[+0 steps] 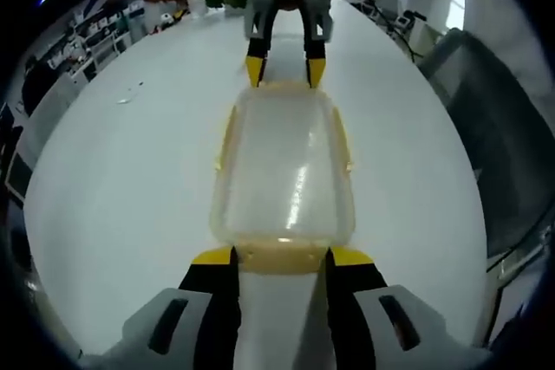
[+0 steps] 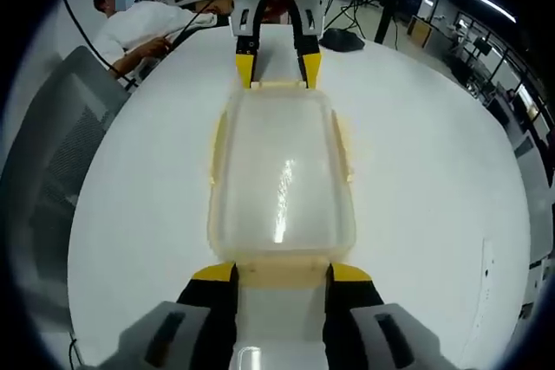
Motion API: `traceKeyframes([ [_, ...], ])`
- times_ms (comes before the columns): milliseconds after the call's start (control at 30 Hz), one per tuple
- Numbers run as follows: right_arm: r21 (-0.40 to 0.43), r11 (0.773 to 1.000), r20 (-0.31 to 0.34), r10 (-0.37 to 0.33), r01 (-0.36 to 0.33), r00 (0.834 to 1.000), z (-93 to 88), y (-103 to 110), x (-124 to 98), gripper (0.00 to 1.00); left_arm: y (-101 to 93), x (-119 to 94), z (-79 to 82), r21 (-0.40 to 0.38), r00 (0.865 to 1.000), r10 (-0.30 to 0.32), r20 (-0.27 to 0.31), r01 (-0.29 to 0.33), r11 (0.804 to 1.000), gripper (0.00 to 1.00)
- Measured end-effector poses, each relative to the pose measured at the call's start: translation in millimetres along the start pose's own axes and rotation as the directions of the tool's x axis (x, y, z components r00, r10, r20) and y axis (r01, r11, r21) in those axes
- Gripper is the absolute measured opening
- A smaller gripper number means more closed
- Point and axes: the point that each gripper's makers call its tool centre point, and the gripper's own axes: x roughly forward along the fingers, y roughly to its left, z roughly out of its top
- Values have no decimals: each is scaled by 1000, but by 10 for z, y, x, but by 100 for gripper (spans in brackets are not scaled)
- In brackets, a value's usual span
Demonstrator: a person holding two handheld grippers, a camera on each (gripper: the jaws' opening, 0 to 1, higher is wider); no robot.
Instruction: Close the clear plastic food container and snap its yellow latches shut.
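Whether the yellow latches [image 1: 282,259] at each end of the clear container [image 1: 284,171] are snapped down cannot be told, since each claw covers its end. Beyond the container, a small object on the table [image 1: 130,95] is too tiny to identify.

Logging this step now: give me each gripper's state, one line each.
Left gripper: open, jaws astride the near end latch of the container.
Right gripper: open, jaws astride the opposite end latch.

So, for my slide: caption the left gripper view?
Two hand-held grippers flank a lidded clear container on a white table.
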Motion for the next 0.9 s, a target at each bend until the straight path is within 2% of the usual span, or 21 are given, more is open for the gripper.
traceKeyframes([
  [267, -25, 1000, 22, 13, -13, 1000, 13, 0, -5, 37, 17, 20, 21, 13, 1000, -1, -5, 1, 1000, 37],
  [433, -34, 999, -17, 19, -19, 1000, 34, 4, -1, 37, 28, 21, 23, 15, 1000, -2, -11, 2, 1000, 37],
  [633, -36, 999, -22, 19, -20, 1000, 27, -3, -6, 36, 29, 26, 35, 10, 1000, -2, -21, 3, 1000, 38],
  [700, -62, 998, -12, 23, -24, 1000, 21, -6, -9, 35, 32, 28, 44, 5, 1000, -3, -25, 3, 1000, 38],
  [800, -33, 999, 23, 16, -16, 1000, 23, -4, -14, 34, 25, 25, 36, 3, 1000, 2, -28, -2, 1000, 37],
  [900, -24, 1000, 11, 16, -15, 1000, 38, -6, -12, 34, 33, 22, 28, 10, 1000, 0, -17, 0, 1000, 37],
])
